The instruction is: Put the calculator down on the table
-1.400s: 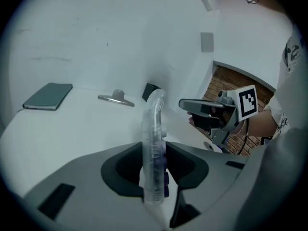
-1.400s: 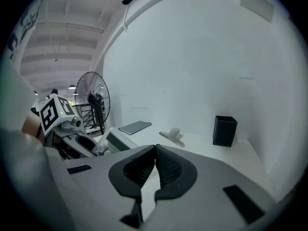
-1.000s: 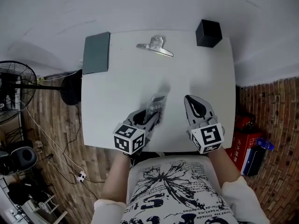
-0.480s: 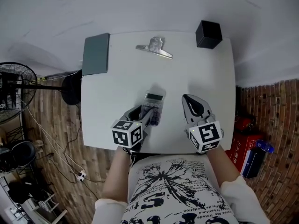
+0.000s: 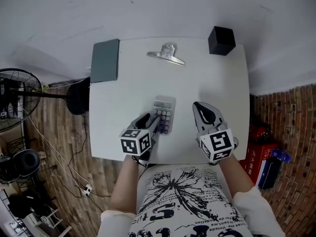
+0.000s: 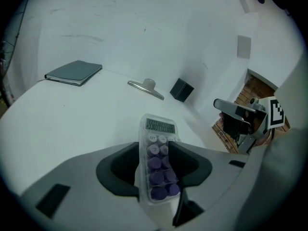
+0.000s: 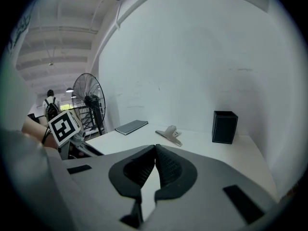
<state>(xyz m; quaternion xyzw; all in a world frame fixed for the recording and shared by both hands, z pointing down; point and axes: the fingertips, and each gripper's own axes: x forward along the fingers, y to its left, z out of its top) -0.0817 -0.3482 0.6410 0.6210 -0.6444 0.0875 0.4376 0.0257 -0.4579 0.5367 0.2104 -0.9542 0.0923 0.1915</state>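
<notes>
Purple keys up, the calculator [image 5: 163,115] lies flat on the worktop [image 5: 123,90], close to the front edge and about midway along it. The fingers of our left gripper [image 6: 158,150] have just been opening and stand wide. The calculator sits between them, and we judge it released. Further right, our right gripper [image 7: 155,153] has its fingers closed together, empty. Set-down looks done; only drawing the left gripper clear remains.

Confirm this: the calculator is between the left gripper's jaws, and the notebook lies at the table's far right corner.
Wrong corner: the head view shows the notebook at the far left. The calculator is between the left gripper's jaws, which have just been opening.
</notes>
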